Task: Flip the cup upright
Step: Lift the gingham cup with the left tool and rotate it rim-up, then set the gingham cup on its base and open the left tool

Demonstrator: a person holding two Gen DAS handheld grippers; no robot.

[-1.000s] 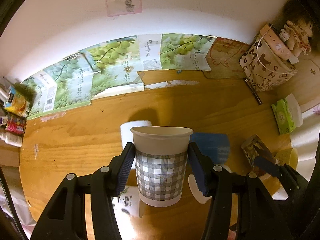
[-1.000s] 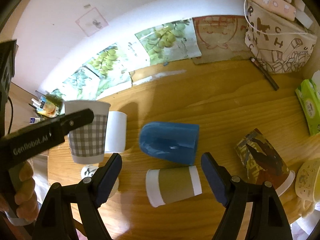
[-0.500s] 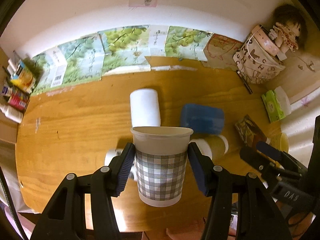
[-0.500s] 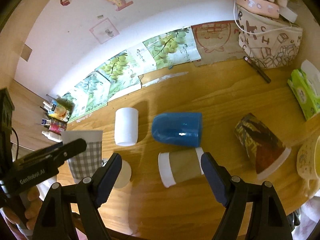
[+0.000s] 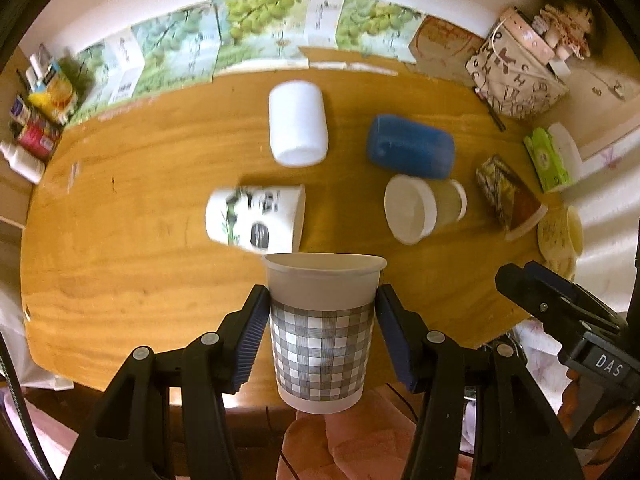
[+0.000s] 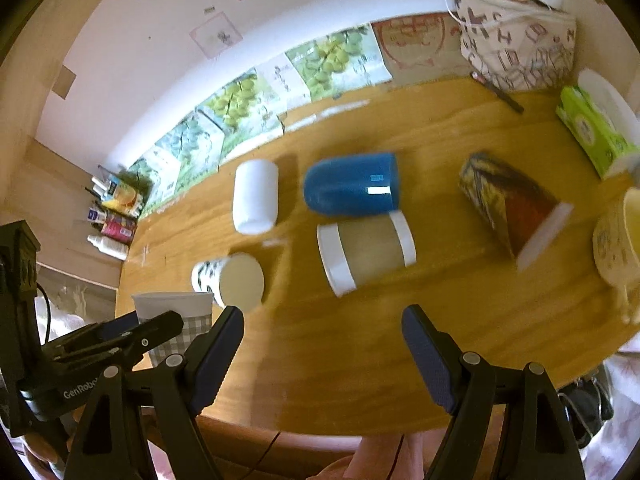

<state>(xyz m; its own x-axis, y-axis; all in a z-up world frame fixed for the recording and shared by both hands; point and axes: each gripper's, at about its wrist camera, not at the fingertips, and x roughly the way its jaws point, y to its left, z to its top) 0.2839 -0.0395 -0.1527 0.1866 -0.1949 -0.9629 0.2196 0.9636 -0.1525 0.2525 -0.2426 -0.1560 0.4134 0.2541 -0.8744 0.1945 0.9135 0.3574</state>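
The gingham cup (image 5: 322, 330) stood upright, mouth up, clenched at its sides by the left gripper (image 5: 322, 330) and held over the near edge of the wooden table (image 5: 128, 264); nothing showed inside it from this angle.

In the left wrist view, at 11 o'clock from it lay a panda-print cup (image 5: 256, 220) on its side. Farther at 12 o'clock lay a white cup (image 5: 297, 124), and at 1 o'clock a blue cup (image 5: 411, 146). Just below the blue one a tan-sleeved cup (image 5: 424, 210) lay with its open mouth toward the camera, its interior white and empty. At 2 o'clock lay a dark patterned cup (image 5: 508, 196), then a yellow mug (image 5: 560, 234) at the table's edge.

The right gripper (image 6: 322, 346) hung with its jaws spread wide, grasping nothing, above the near table edge.
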